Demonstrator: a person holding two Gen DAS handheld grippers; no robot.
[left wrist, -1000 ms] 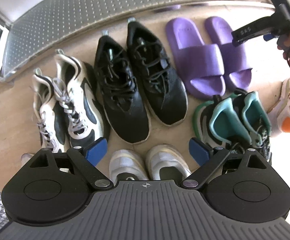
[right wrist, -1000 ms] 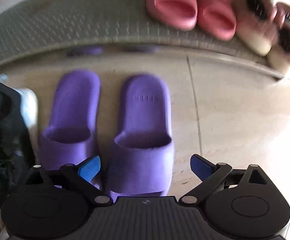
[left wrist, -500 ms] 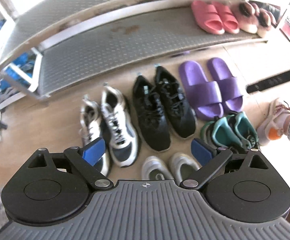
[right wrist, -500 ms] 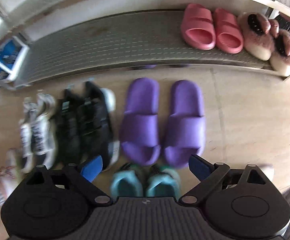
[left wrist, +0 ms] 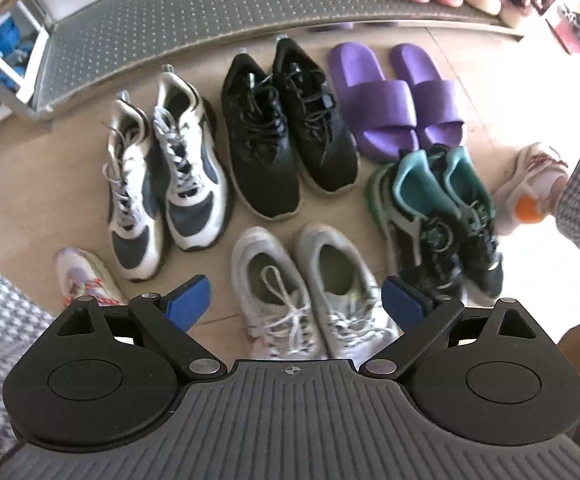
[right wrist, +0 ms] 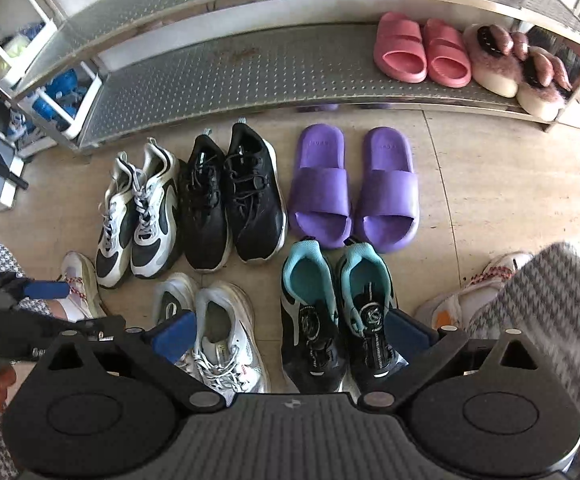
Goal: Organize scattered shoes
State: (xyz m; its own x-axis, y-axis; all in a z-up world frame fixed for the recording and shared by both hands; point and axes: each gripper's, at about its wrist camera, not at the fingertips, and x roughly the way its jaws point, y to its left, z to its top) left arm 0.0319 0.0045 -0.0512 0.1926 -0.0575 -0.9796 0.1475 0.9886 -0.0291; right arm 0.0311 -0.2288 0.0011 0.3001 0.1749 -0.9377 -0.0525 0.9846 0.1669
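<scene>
Five pairs stand side by side on the floor: white-and-navy sneakers (left wrist: 161, 184) (right wrist: 137, 216), black sneakers (left wrist: 285, 124) (right wrist: 229, 196) and purple slides (left wrist: 394, 100) (right wrist: 354, 188) in the back row. Pale grey sneakers (left wrist: 302, 284) (right wrist: 213, 328) and teal-lined black sneakers (left wrist: 434, 208) (right wrist: 338, 312) stand in front. My left gripper (left wrist: 296, 300) hangs open high above the grey pair. My right gripper (right wrist: 290, 334) is high above the front row, its jaws opening with nothing held between them.
A metal shoe rack (right wrist: 249, 68) runs along the back, with pink slides (right wrist: 422, 52) and furry slippers (right wrist: 518, 72) on its low shelf. The person's own white shoes (right wrist: 77, 284) (right wrist: 470, 300) flank the rows. Bare floor lies right of the purple slides.
Both grippers have risen and pulled back from the shoes. The right one has left the purple slides, and both rows now show beneath it.
</scene>
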